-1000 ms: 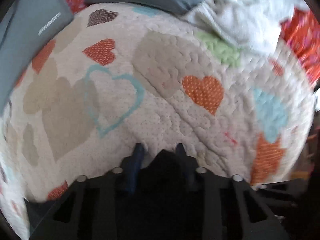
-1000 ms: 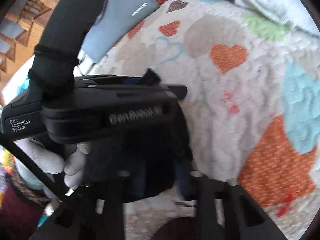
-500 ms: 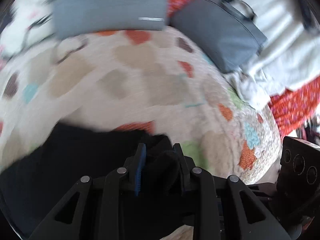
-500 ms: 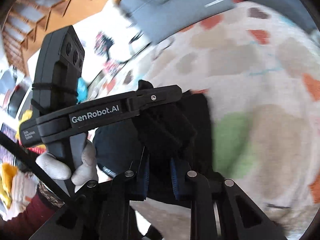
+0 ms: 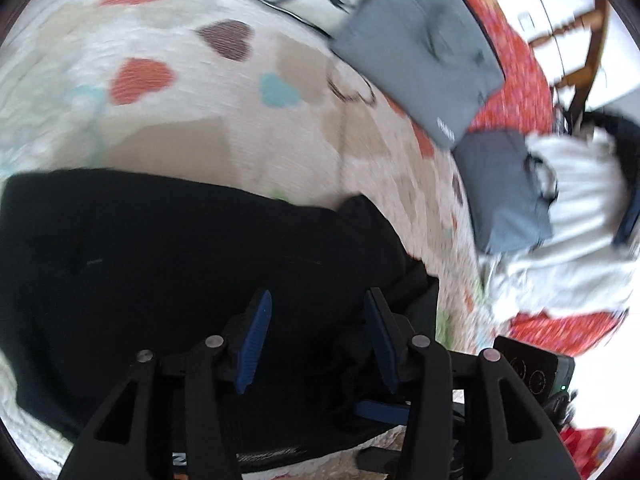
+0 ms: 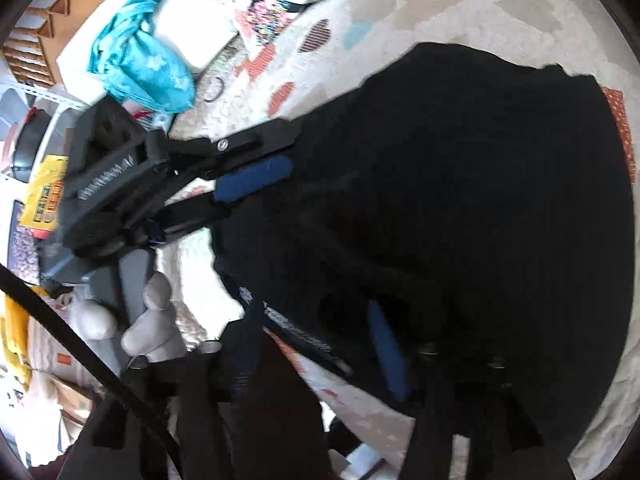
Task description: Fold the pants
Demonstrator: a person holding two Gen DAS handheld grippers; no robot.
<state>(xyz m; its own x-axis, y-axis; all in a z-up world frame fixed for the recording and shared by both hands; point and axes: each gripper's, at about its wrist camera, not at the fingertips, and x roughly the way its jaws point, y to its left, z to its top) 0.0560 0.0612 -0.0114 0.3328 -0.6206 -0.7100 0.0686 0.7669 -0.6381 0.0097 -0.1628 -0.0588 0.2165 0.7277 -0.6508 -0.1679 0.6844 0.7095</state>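
Black pants [image 5: 180, 264] lie in a folded heap on a white quilt with coloured hearts [image 5: 192, 92]. My left gripper [image 5: 316, 328] is open, its blue pads spread just above the pants' near edge, with nothing between them. It also shows in the right wrist view [image 6: 272, 164], open at the pants' left edge. The pants [image 6: 460, 184] fill most of the right wrist view. My right gripper [image 6: 320, 336] is open over the pants' waistband edge, its blue pads [image 6: 386, 344] wide apart.
Two grey bags [image 5: 424, 44] [image 5: 504, 200] and a white garment [image 5: 576, 216] lie on the far right of the bed over red fabric [image 5: 516, 80]. A teal cloth [image 6: 140, 60] and clutter sit off the bed's left side.
Both grippers were shut on the black pants and carried them across the quilt. Now both have opened and let go, and the pants lie on the quilt.
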